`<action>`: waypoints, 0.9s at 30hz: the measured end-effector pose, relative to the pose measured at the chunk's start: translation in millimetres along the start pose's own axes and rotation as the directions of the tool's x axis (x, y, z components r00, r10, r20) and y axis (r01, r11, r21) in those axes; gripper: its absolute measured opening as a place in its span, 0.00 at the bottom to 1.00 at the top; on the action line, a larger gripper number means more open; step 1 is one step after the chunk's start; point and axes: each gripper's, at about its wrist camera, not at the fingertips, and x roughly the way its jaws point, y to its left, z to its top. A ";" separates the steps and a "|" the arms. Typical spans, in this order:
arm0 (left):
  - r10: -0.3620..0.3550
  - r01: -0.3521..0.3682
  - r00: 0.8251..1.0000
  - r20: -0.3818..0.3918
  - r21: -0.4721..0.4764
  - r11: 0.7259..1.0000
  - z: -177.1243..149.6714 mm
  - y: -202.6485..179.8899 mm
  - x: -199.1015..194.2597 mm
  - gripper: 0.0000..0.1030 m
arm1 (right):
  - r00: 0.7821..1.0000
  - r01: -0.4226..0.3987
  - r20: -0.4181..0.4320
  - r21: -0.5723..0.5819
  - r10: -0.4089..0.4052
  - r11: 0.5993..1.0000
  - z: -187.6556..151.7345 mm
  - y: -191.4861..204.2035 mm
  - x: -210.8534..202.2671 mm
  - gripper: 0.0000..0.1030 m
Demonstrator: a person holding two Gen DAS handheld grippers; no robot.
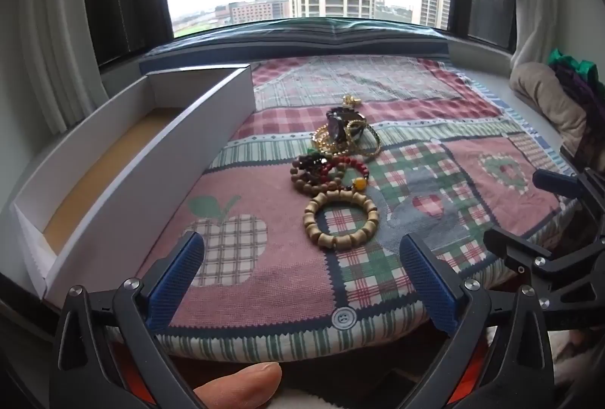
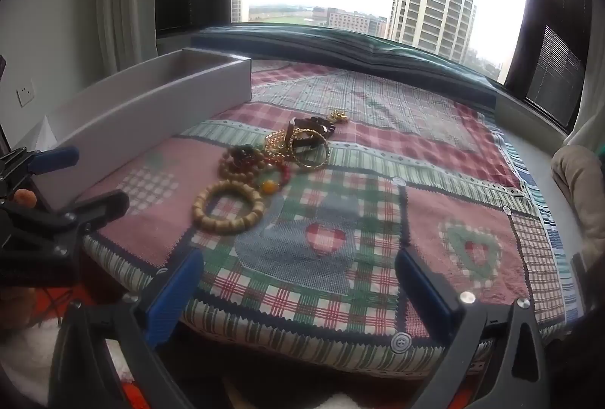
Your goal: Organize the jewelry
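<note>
From the left wrist view, my left gripper stands fully open and empty, with the bead ring just ahead of it, nearest of the jewelry pile that runs near to far, and the box lies along the left. From the right wrist view, my right gripper is equally wide and empty, but the ring sits far-left of it, so I judge the left hand nearer.
</note>
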 end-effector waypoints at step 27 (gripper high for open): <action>-0.030 0.029 0.999 -0.020 -0.037 0.999 -1.5 0.7 3.5 1.00 | 1.000 -0.006 0.029 0.008 0.005 1.000 0.5 -2.2 -2.1 1.00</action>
